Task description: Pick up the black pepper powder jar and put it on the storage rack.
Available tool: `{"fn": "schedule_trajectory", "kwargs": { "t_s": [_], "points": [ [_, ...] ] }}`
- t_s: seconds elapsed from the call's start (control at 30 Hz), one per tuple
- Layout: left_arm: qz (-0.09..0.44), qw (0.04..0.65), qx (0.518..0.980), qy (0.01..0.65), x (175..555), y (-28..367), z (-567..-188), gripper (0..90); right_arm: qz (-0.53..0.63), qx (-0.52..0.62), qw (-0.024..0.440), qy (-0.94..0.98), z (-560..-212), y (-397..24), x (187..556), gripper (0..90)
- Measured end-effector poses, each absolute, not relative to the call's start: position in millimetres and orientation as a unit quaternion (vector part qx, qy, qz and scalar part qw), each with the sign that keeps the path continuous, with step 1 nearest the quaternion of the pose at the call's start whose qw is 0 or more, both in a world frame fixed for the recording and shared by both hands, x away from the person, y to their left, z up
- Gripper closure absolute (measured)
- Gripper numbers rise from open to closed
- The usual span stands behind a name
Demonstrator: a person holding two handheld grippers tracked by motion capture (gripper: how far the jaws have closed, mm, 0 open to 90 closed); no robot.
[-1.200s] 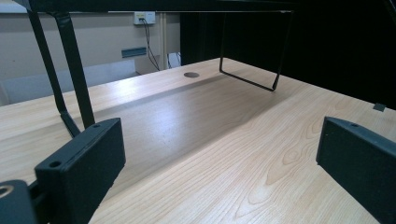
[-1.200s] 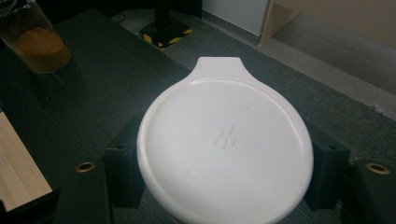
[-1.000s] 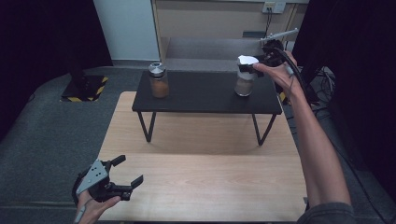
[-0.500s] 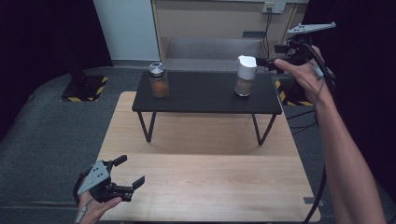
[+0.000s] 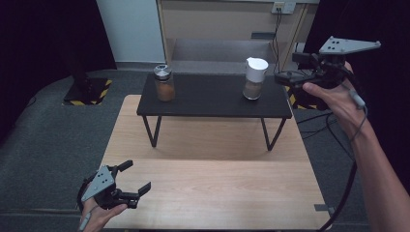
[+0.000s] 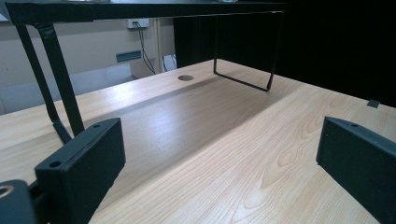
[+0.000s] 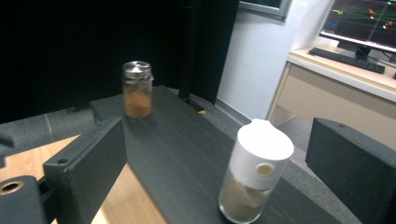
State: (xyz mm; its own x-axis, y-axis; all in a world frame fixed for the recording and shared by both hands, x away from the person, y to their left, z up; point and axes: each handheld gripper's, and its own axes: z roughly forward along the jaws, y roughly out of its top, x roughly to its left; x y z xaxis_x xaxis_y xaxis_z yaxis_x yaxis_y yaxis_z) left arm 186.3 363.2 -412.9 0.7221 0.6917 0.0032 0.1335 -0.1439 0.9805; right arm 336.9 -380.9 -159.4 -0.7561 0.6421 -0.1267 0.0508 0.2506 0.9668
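A glass jar with a white cap (image 5: 255, 77) stands at the right end of the low black table (image 5: 212, 99). A jar with a metal lid (image 5: 164, 83) stands at its left end. Both hold brown powder. My right gripper (image 5: 286, 66) hangs in the air just right of the white-capped jar, apart from it; its jaws have just been opening and nothing is between them. In the right gripper view the white-capped jar (image 7: 254, 172) stands ahead of the spread fingers (image 7: 88, 168). My left gripper (image 5: 136, 176) rests open over the wooden table (image 5: 217, 193) at its front left corner.
The black table stands on thin wire legs (image 6: 243, 70) on the far half of the wooden table. A yellow-and-black striped base (image 5: 87, 92) sits on the floor at the left. A desk with a monitor (image 7: 359, 18) lies beyond the jars. A cable trails from my right hand.
My right gripper has drawn back to the right from the white-capped jar, with its jaws spread wider. The jar stays where it stood. The left gripper has not moved.
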Motion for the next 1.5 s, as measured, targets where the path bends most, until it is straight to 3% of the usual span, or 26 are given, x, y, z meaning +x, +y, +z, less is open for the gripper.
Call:
{"fn": "schedule_trajectory", "kwargs": {
  "t_s": [0.53,1.5],
  "points": [
    [0.236,0.589,0.72,0.282,192.0,360.9,-412.8,0.0,0.58,0.195,0.237,0.754,-208.0,-383.4,294.2,5.2],
    [0.248,0.582,0.723,0.278,191.8,356.2,-412.0,0.3,0.573,0.255,0.237,0.742,-343.3,-388.8,234.5,4.4]
  ]
}}
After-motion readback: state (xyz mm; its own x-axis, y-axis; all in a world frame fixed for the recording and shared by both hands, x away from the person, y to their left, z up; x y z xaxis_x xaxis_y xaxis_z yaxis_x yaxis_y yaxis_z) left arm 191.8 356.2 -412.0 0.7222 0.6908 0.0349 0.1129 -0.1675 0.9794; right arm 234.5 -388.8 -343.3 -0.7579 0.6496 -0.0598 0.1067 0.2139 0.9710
